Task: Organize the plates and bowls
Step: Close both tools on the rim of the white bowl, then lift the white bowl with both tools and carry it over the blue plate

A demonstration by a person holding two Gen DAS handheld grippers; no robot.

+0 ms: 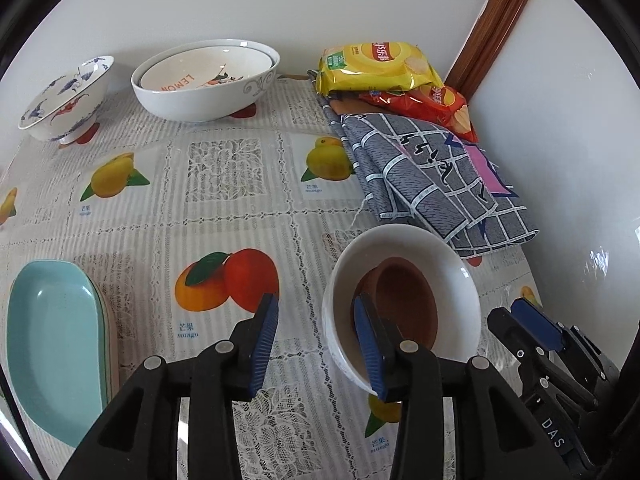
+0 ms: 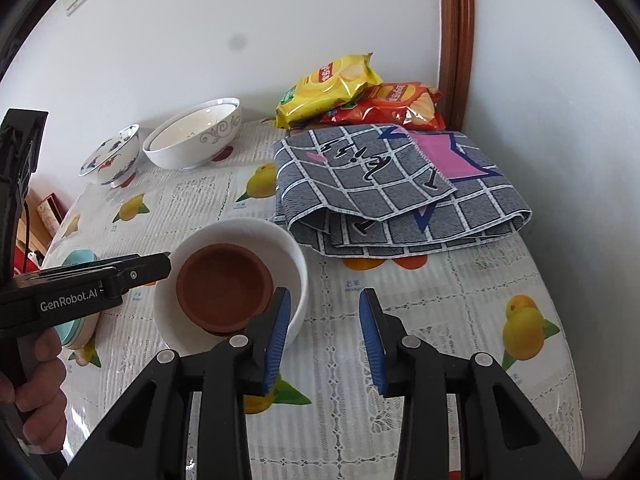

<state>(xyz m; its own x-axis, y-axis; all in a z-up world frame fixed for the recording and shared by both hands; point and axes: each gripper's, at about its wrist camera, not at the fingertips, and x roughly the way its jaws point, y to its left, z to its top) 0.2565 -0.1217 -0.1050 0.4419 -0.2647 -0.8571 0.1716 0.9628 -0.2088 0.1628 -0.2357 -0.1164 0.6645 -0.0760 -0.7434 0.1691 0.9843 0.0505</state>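
Observation:
A white bowl (image 1: 452, 280) (image 2: 288, 248) with a brown clay dish (image 1: 408, 300) (image 2: 224, 280) nested in it stands on the fruit-print tablecloth. My left gripper (image 1: 316, 344) is open; its right finger overlaps the bowl's near-left rim, and no pad presses on it. In the right wrist view the left gripper (image 2: 164, 264) reaches in from the left, its tip at the bowl's rim. My right gripper (image 2: 324, 336) (image 1: 516, 314) is open too, its left finger at the bowl's right wall. A large white bowl (image 1: 192, 100) (image 2: 188, 148) holds a smaller "LEMON" dish (image 1: 200, 74).
A blue-and-white footed bowl (image 1: 64, 100) (image 2: 112, 160) stands at the back left. Turquoise plates (image 1: 52, 340) (image 2: 80, 260) are stacked at the left. A folded grey checked cloth (image 1: 432, 184) (image 2: 384, 192) and two chip bags (image 1: 376, 66) (image 2: 332, 84) fill the back right corner by the wall.

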